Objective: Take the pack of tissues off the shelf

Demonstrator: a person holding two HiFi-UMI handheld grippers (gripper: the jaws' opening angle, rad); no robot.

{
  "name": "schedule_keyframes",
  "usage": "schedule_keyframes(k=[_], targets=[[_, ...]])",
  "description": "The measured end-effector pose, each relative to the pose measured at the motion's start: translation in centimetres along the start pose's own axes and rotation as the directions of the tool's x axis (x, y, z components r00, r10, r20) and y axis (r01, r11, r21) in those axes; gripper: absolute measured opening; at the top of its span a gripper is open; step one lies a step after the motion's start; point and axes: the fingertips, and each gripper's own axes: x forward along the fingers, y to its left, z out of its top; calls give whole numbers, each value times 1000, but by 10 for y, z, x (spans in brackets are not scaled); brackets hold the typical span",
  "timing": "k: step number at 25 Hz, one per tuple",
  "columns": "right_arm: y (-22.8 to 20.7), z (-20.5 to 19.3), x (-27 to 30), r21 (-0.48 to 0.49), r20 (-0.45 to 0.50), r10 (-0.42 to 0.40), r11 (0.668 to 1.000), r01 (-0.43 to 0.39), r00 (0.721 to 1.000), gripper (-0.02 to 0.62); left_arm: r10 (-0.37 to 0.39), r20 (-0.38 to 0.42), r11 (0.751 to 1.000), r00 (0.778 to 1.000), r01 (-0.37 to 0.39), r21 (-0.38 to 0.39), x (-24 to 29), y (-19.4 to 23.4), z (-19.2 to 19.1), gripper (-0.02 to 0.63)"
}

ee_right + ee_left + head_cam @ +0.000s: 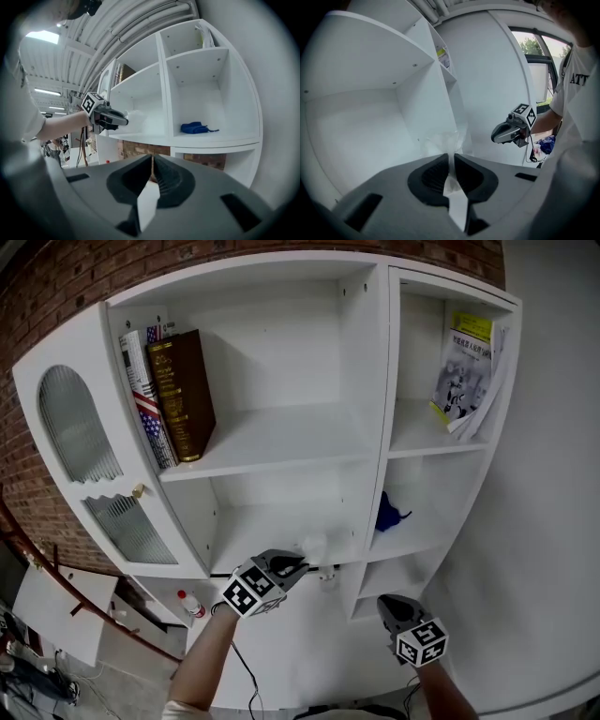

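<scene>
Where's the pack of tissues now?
The pack of tissues is pinched in the left tool, centre of the head view, at the middle shelf front, left of the blue cloth.

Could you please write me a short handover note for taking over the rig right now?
Left gripper: shut on the wrapper of the tissue pack.
Right gripper: shut, empty, low in front of the shelf's right side.
Pack: at the front of the shelf's lower middle compartment. I cannot tell whether it is lifted off the board.
Done: grasp.
Left: draw the pack clear of the shelf.
</scene>
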Motion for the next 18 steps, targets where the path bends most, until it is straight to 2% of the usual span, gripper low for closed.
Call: schedule_keyframes(k=[12, 18], targets=[[20, 3, -9, -12, 13, 36, 999, -36, 999, 34, 135, 88, 989, 987, -128, -77, -45, -16, -5, 51], [24, 3, -25, -11, 19, 86, 996, -86, 996, 34, 197, 89, 975, 976, -186, -119, -57, -42, -3, 51]])
